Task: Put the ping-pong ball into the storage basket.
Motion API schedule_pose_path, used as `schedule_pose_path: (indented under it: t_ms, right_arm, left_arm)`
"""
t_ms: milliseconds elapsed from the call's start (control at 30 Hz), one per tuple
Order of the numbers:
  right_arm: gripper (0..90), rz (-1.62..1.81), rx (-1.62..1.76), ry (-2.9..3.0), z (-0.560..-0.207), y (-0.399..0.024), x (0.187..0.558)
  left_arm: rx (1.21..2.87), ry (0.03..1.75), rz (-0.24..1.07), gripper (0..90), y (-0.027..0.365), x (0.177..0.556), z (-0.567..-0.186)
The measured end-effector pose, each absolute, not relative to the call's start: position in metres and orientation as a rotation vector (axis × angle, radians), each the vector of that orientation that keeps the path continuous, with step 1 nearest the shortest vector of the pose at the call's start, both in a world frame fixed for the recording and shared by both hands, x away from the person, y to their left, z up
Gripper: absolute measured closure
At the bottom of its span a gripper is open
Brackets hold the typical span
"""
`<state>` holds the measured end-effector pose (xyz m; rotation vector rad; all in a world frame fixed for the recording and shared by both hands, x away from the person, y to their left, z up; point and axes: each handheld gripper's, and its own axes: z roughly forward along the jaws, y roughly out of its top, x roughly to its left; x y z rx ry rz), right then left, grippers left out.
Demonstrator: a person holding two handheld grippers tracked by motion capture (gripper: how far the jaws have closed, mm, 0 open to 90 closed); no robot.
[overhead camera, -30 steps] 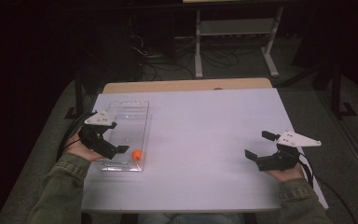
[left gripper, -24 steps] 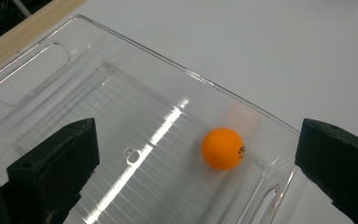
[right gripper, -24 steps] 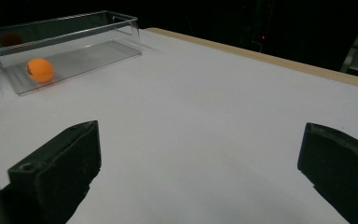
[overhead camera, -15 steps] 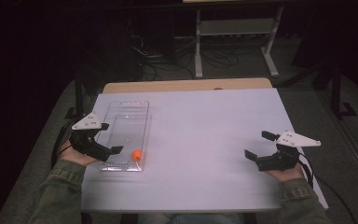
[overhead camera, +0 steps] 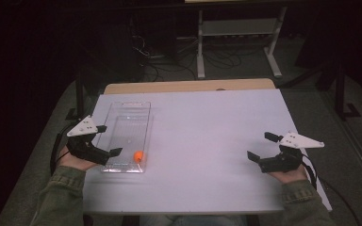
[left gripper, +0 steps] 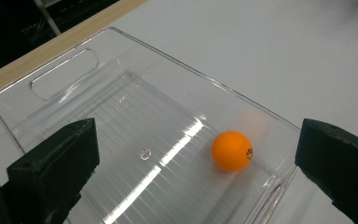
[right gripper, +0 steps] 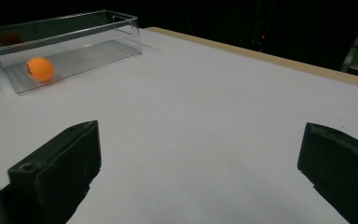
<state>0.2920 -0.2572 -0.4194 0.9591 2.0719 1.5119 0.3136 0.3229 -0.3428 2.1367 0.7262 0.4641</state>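
The room behind is dark, with cables on the floor and a pale metal frame [overhead camera: 238,37] at the far side, and in front of it stands a white table [overhead camera: 207,141] with a wooden strip along its far edge.

An orange ball [overhead camera: 138,156] lies inside a clear plastic tray [overhead camera: 128,113], close to the tray's near end and near its right wall. In the left gripper view the ball [left gripper: 232,150] rests on the ribbed bottom of the tray [left gripper: 121,116], and a small dark print is visible on its side. The tray is long and narrow, it has a handle slot at the far end, and it stands on the left part of the table.

The left tongs [overhead camera: 104,140] are at the near left edge of the tray, just beside the ball but not touching it. The jaws stand wide apart and hold nothing.

The right tongs [overhead camera: 260,147] are well apart from the tray, above the right side of the table. Their jaws are also wide apart and empty.
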Motion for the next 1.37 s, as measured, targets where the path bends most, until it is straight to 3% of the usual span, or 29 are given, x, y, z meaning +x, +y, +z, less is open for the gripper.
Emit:
schedule_pose_path:
  t_ms: [967, 1367]
  right_arm:
    - [0.0, 1.509, 0.95, 2.073, -0.419, -0.257, 0.291]
    - [0.0, 1.506, 0.942, 2.077, -0.42, -0.256, 0.292]
  left_arm:
    - [1.831, 0.855, 0.596, 0.0, 0.359, 0.289, -0.374]
    - [1.767, 0.914, 0.558, 0.0, 0.369, 0.283, -0.386]
